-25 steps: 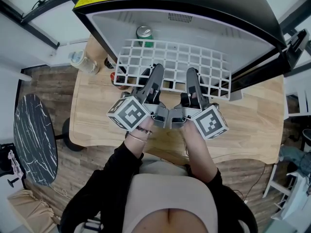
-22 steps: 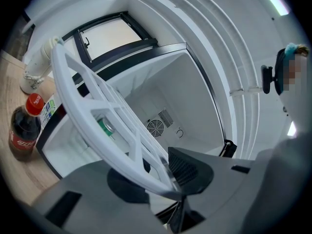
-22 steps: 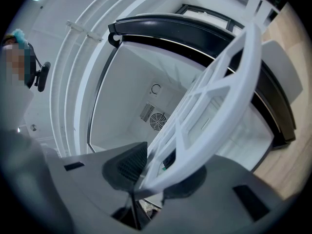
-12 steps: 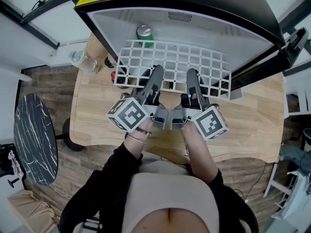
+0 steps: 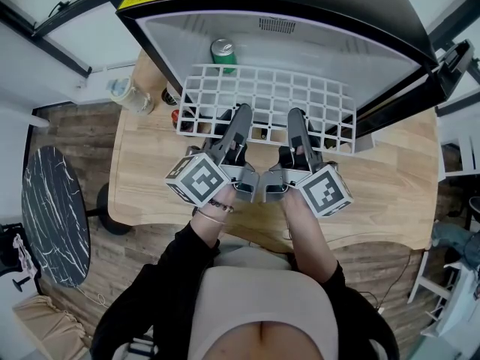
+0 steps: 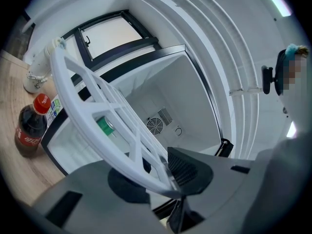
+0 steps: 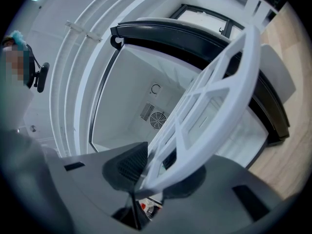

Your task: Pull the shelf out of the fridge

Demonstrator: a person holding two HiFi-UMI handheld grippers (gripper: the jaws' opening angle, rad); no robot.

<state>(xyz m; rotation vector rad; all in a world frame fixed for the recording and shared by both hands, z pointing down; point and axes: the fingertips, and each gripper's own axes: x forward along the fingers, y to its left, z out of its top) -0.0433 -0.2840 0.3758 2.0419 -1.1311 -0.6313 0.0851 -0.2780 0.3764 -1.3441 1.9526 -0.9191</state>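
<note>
A white grid shelf [image 5: 271,100] sticks halfway out of the open black fridge [image 5: 315,6] on the wooden table [image 5: 390,193]. My left gripper [image 5: 241,117] is shut on the shelf's front rail left of its middle. My right gripper [image 5: 295,120] is shut on the same rail beside it. In the left gripper view the shelf [image 6: 97,116] runs slantwise out of the left gripper [image 6: 157,179], pinched between the dark pads. In the right gripper view the shelf [image 7: 214,106] is pinched the same way by the right gripper [image 7: 145,177]. Both grippers point level into the fridge.
A green can [image 5: 223,51] stands deep in the fridge below the shelf. A cola bottle [image 6: 30,126] and a pale jar [image 5: 124,94] stand on the table at the fridge's left. The fridge door [image 5: 450,66] hangs open at the right. A dark round table [image 5: 49,216] stands lower left.
The shelf's back edge sits a shade nearer to me. Both grippers keep their hold and have hardly moved.
</note>
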